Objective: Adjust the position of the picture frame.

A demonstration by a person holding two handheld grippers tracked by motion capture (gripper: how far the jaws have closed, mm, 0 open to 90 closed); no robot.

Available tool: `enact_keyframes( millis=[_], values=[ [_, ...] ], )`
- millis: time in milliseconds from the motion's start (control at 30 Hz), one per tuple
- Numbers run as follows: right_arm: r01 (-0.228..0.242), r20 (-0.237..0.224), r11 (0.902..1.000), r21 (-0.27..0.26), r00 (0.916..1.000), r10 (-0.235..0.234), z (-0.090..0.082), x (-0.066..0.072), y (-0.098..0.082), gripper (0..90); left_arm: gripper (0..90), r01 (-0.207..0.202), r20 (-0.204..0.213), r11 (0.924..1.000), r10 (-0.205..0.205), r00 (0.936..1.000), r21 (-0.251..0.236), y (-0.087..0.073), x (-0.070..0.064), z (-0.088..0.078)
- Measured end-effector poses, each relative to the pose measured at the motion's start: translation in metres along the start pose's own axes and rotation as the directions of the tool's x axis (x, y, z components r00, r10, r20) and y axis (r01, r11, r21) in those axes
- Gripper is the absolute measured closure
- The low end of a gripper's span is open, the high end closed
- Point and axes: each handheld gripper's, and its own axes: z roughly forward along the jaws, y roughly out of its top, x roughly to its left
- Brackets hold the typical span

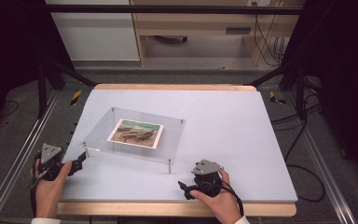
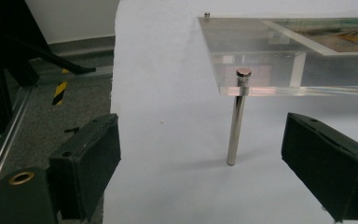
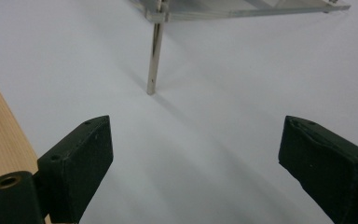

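The left gripper (image 1: 78, 164) rests low at the near left of the table, jaws spread wide with nothing between them. In the left gripper view its jaws frame the near-left metal leg (image 2: 235, 122) of the clear acrylic stand (image 1: 135, 140), which it faces from just beside the corner without touching it. The right gripper (image 1: 185, 189) lies at the near edge, right of centre, jaws likewise spread and empty; the near-right leg (image 3: 154, 58) stands a little ahead of it, apart.

The stand occupies the left-centre of the pale table mat (image 1: 242, 140), raised on four thin legs, with a printed picture (image 1: 135, 133) lying flat under or within the plate; which cannot be told.

The step in hand appears to be the approach to the stand. Recommended procedure:

- Keep both grippers level with the plate edge, not the legs; the legs are thin and likely to slip or tip.
- Centre each jaw pair on the plate thickness before closing.
- Close both sides evenly so the stand does not skew or slide across the mat.
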Motion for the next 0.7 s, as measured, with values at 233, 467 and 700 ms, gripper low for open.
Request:
enact_keyframes(
  millis=[233,467,700],
  values=[
    [0.024,0.004,0.9995,-0.021,0.9997,-0.024,0.007,0.009,0.006,15.3,13.2,-0.057,0.034,0.9981,0.056,0.9979,0.022,0.001,-0.004,0.005],
    [0.046,0.012,0.9978,-0.049,0.9989,-0.046,0.015,0.021,0.008,19.8,13.4,-0.074,-0.016,0.9973,0.074,0.9972,0.005,0.003,-0.006,0.004],
    [-0.006,-0.041,0.9977,-0.068,0.9991,0.003,0.026,0.027,0.013,28.2,13.1,-0.046,-0.038,0.9988,0.045,0.9983,-0.019,0.004,-0.002,0.001]
  ],
)
